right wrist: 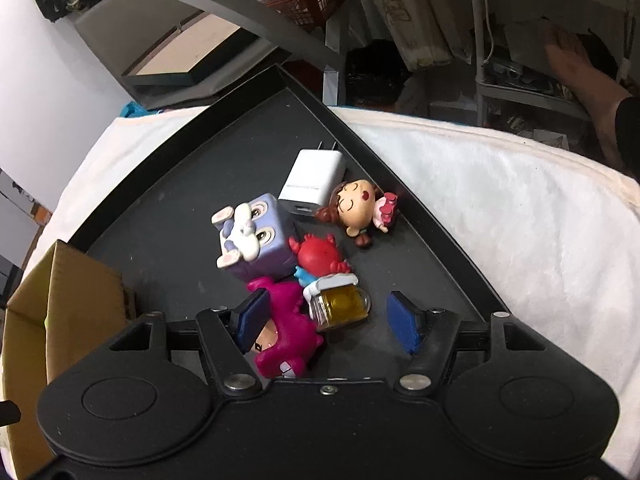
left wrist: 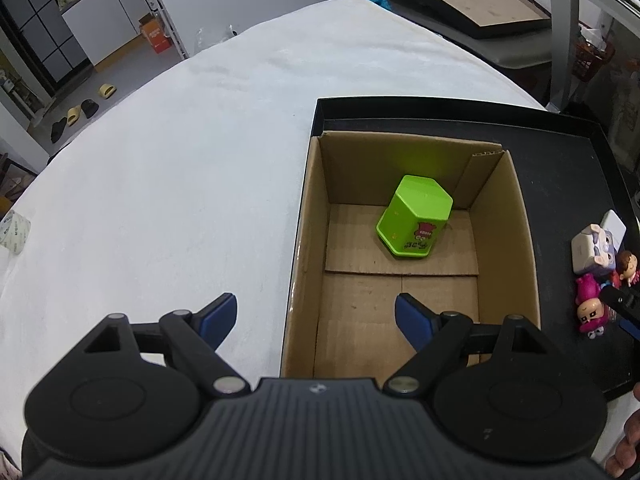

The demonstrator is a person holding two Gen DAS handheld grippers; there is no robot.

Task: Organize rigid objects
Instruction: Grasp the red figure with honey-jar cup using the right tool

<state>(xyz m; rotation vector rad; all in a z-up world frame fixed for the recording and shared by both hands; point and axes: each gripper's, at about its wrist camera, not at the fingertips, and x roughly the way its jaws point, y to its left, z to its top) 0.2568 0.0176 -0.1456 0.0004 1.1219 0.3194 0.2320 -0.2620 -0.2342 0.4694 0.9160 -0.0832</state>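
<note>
The left gripper hangs with jaws spread over the cardboard box, where a green hexagonal container lies far right. The right gripper, jaws apart, straddles the magenta figurine and toy beer mug on the black tray.

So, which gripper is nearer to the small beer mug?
Right. The right gripper hangs open directly over the beer mug in the black tray; the left gripper is open above the cardboard box.
</note>
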